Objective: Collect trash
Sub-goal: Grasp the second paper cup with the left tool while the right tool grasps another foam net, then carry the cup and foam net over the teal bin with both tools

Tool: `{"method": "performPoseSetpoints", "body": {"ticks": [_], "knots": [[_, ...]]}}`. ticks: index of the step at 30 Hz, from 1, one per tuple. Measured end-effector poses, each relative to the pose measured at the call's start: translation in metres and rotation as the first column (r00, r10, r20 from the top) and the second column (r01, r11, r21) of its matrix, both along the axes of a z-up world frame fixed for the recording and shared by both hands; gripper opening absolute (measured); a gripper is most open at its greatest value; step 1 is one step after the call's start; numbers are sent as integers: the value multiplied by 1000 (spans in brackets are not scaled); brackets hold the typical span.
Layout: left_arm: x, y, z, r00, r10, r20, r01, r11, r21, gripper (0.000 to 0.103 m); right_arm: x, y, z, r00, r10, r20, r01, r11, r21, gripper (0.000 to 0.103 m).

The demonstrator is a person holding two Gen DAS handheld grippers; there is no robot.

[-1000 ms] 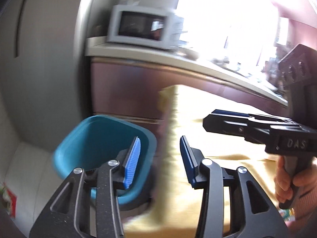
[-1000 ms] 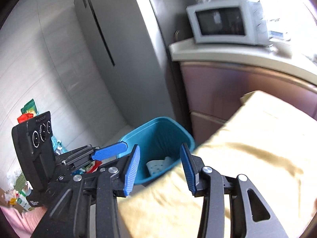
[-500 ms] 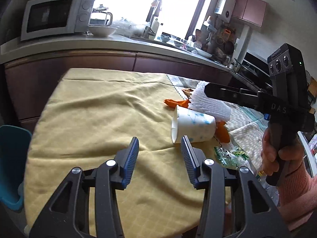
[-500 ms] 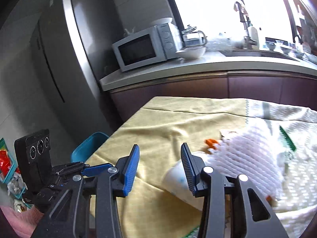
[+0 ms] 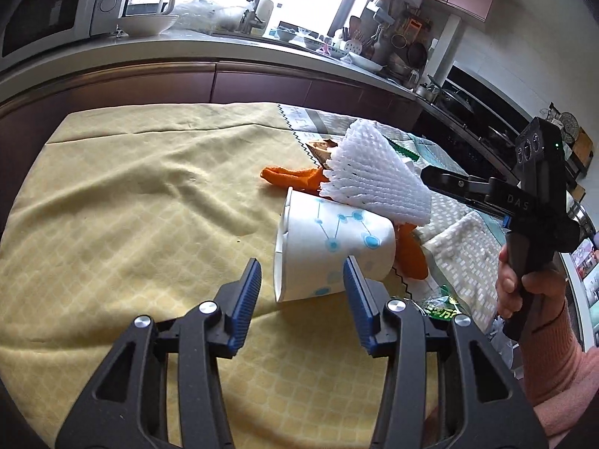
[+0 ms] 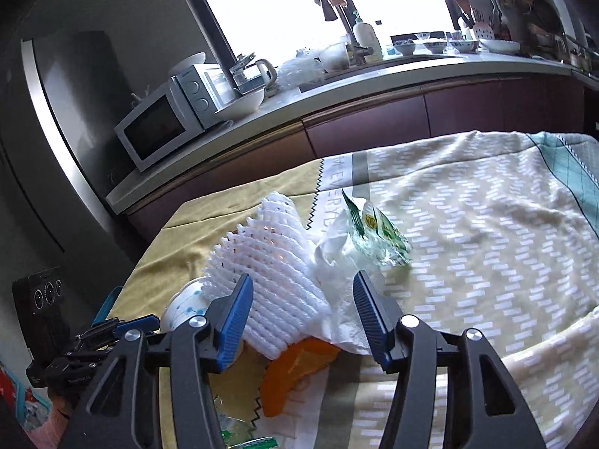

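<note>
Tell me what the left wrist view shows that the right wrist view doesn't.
Only the left wrist view shows the whole tipped paper cup, lying on its side between the open left claw, plus a brown wrapper.

Only the right wrist view shows the crumpled tissue, the clear green-printed wrapper and the fridge.

Both show the white foam net, orange peel, tablecloth and microwave.
</note>
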State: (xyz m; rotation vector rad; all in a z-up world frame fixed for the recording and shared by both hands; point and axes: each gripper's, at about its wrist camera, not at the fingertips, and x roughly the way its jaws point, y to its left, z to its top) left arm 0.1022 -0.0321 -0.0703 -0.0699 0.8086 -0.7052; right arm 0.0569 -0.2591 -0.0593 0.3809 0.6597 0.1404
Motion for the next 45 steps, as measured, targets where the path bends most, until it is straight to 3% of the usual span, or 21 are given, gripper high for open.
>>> {"method": "performPoseSetpoints", "body": {"ticks": [11,22,30,45], "knots": [[9,-18,-7,998,-60,-34,61,998,16,44,6,6,-10,998,55,-18,-54,997,51,52],[-4,-15,-1,997,-78,-15,77,997,-17,17,-8,4,-8,999,51,3,-51,996,75,19],[-26,-7,9,996,-83,43,84,996,-21,6,-21,2,7,998,52,44,-55,996,75,15],[-49,51,35,990,67,126,-63,997,-35,4,-23,38,31,983,151,105,-159,984,77,12]]}}
